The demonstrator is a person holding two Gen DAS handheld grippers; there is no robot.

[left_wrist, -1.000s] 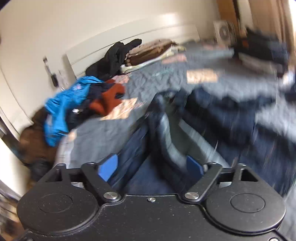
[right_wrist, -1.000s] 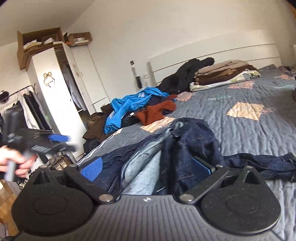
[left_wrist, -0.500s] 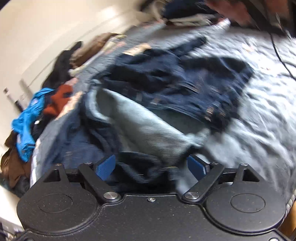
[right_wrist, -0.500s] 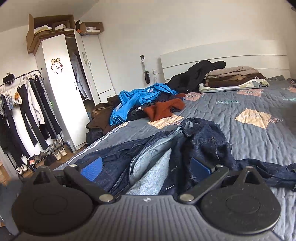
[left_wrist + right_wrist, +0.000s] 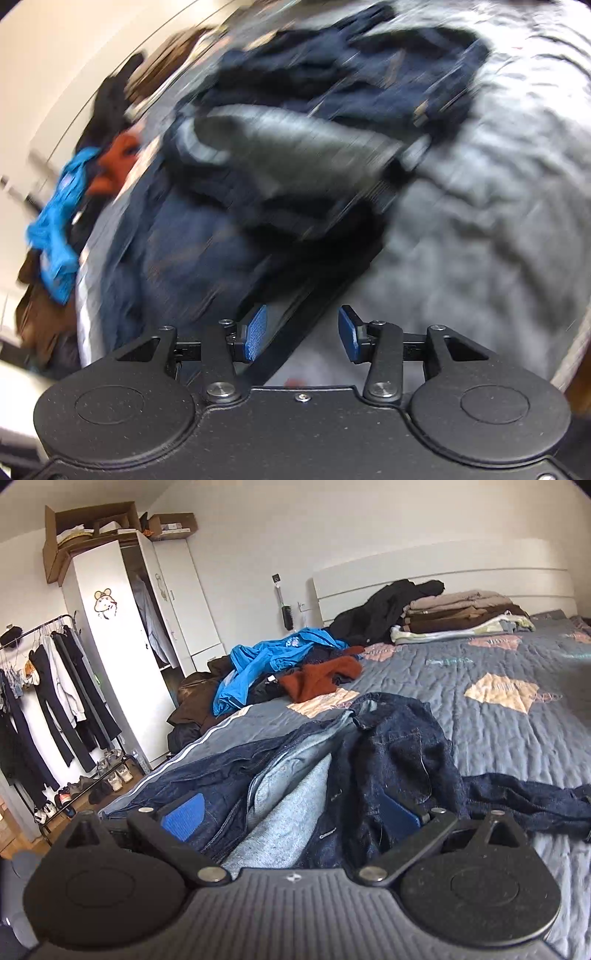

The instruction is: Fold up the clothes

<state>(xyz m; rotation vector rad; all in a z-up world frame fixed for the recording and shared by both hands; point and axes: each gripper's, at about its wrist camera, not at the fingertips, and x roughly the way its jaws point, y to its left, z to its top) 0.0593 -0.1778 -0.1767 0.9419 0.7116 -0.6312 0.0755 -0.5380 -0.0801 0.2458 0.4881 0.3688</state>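
Dark blue jeans (image 5: 391, 753) lie crumpled on the grey quilted bed (image 5: 498, 731), their pale inside showing. My right gripper (image 5: 291, 816) is open, its blue pads (image 5: 184, 816) astride a bunched fold of the jeans at the bed's near edge. In the blurred left wrist view the jeans (image 5: 288, 155) spread ahead over the bed (image 5: 480, 221). My left gripper (image 5: 301, 332) is open and holds nothing; a dark edge of the jeans passes between its pads (image 5: 255, 332).
A heap of blue, rust and dark clothes (image 5: 291, 664) lies at the bed's left. Folded clothes (image 5: 461, 616) are stacked by the white headboard (image 5: 443, 576). A white wardrobe (image 5: 122, 646) and a clothes rack (image 5: 40, 701) stand left of the bed.
My left gripper has let go of the jeans, narrowed its opening and swung over them toward the bed edge. My right gripper has stayed astride the fold.
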